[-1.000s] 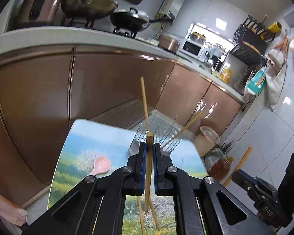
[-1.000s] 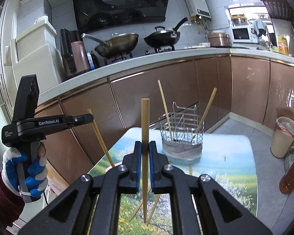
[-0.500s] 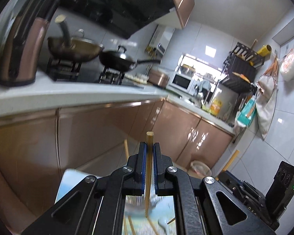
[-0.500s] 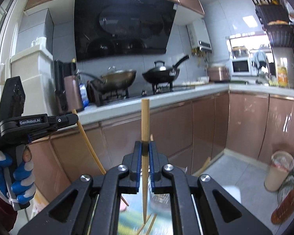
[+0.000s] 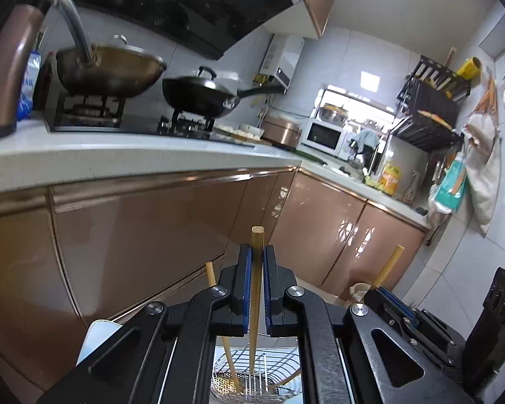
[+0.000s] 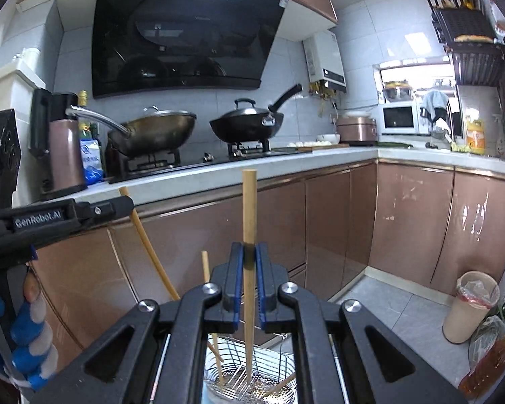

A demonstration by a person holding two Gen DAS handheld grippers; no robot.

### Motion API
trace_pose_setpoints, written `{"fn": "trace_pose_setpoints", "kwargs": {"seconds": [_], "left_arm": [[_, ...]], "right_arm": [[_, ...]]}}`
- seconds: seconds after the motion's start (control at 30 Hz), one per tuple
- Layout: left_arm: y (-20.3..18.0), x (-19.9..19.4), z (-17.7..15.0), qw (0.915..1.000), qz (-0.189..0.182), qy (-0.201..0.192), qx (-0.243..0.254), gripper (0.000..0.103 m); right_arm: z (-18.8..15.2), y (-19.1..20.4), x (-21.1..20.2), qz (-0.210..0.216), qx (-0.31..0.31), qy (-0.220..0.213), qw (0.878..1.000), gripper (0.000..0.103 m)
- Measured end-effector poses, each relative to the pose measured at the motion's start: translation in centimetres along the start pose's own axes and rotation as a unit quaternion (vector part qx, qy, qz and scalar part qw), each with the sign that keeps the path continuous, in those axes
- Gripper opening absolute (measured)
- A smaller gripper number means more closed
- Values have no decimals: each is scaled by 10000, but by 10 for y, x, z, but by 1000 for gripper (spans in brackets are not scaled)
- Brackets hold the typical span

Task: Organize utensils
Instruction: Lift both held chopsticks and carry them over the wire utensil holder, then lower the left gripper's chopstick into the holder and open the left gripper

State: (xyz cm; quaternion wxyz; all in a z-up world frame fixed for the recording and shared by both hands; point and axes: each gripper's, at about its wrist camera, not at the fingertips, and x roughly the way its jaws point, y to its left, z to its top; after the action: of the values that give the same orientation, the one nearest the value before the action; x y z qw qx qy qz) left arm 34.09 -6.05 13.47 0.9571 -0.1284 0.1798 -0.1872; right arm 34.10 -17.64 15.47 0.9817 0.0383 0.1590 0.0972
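My left gripper (image 5: 256, 262) is shut on a wooden chopstick (image 5: 256, 289) held upright, its lower tip down in the wire utensil basket (image 5: 252, 380) below the fingers. My right gripper (image 6: 249, 259) is shut on another wooden chopstick (image 6: 249, 222), also upright, with its tip inside the same wire basket (image 6: 249, 377). Other chopsticks (image 6: 207, 289) stand or lean in the basket. The left gripper with its chopstick (image 6: 144, 239) shows at the left of the right wrist view. The right gripper (image 5: 387, 298) shows at the lower right of the left wrist view.
A brown cabinet front (image 6: 286, 222) and white counter (image 6: 219, 168) run behind, with two woks (image 6: 249, 124) on the stove. A bin (image 6: 471, 306) and bottles stand on the floor at right. The table edge (image 5: 97, 333) shows at lower left.
Both grippers have moved over the wire basket and tilted their view upward. The chopstick tips now reach into the basket; the printed table top has mostly left view.
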Motion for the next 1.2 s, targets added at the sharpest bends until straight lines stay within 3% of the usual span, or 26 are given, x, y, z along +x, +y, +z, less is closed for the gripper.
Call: {"fn": "trace_pose_setpoints", "kwargs": {"seconds": [0.5, 1.2], "left_arm": [[8, 60, -52, 9991, 216, 354, 18, 6], [9, 64, -72, 9977, 355, 568, 113, 6]], "right_arm": [[-60, -18, 42, -107, 97, 257, 9996, 7], [-97, -18, 51, -192, 98, 542, 9983, 8]]}}
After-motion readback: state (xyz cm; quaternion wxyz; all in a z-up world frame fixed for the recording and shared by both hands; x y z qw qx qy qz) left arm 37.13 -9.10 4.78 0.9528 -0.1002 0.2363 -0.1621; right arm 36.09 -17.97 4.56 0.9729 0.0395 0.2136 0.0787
